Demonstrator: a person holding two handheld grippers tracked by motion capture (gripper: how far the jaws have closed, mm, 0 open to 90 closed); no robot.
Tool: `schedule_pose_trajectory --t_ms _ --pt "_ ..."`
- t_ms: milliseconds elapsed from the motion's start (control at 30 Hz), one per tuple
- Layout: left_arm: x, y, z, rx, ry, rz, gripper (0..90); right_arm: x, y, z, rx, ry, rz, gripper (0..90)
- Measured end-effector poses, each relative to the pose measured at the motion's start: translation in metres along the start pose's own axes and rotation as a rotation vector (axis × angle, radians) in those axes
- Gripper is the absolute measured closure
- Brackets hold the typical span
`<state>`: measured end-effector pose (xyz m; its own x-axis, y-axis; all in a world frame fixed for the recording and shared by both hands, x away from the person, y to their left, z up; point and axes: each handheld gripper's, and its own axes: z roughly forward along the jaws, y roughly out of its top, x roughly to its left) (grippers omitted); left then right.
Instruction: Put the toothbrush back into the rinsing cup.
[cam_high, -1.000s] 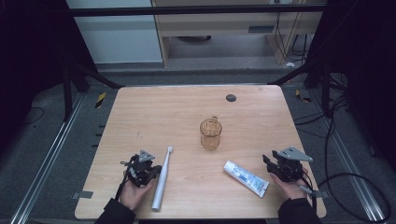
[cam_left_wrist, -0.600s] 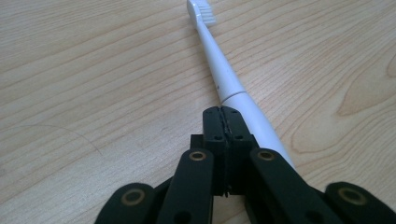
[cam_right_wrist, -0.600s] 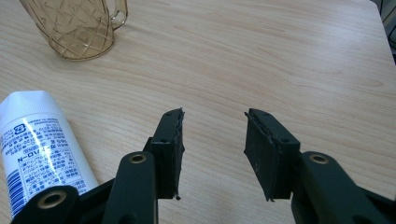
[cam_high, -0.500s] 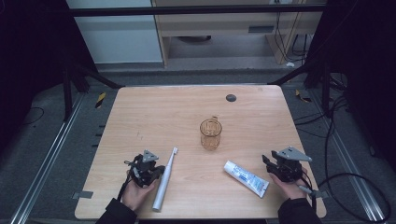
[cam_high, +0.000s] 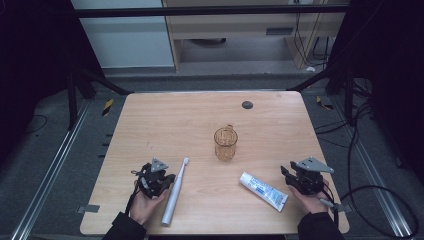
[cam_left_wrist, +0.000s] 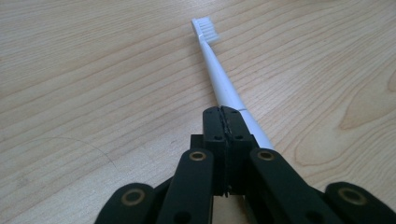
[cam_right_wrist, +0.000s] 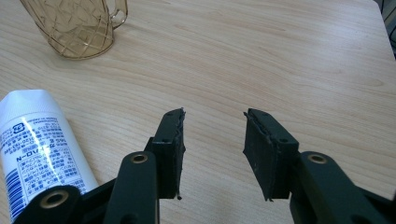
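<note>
Light wood-grain table (cam_high: 160, 120). On it: amber patterned glass mug (cam_high: 225, 143) near centre, upright; white toothbrush (cam_high: 174, 192) lying front left, bristles pointing away; white toothpaste tube (cam_high: 263, 190) lying front right; small dark round disc (cam_high: 247, 104) near far edge.

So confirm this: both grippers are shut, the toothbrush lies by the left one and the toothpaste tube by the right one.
Not quite. The left gripper is shut, its jaws pressed together, but the right gripper is open: the right gripper view shows a clear gap between its jaws over bare table. The rest holds: the toothbrush lies by the left gripper and the toothpaste tube by the right one.
</note>
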<state>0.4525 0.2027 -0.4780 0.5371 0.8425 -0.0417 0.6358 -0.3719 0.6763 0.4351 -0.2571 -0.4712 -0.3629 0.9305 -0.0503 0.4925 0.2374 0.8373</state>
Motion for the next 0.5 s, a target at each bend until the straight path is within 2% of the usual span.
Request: schedule_pose_trajectory --t_ms 267,500 --pt "0.0044 0.0008 0.005 0.017 0.018 0.0 89.6 -0.0001 -0.0002 0.0002 0.0 0.003 0.001 58.1" --pt "0.0053 0.0025 0.0085 0.025 0.012 0.007 89.6 0.0002 -0.0005 0.0007 0.005 0.005 0.006 58.3"
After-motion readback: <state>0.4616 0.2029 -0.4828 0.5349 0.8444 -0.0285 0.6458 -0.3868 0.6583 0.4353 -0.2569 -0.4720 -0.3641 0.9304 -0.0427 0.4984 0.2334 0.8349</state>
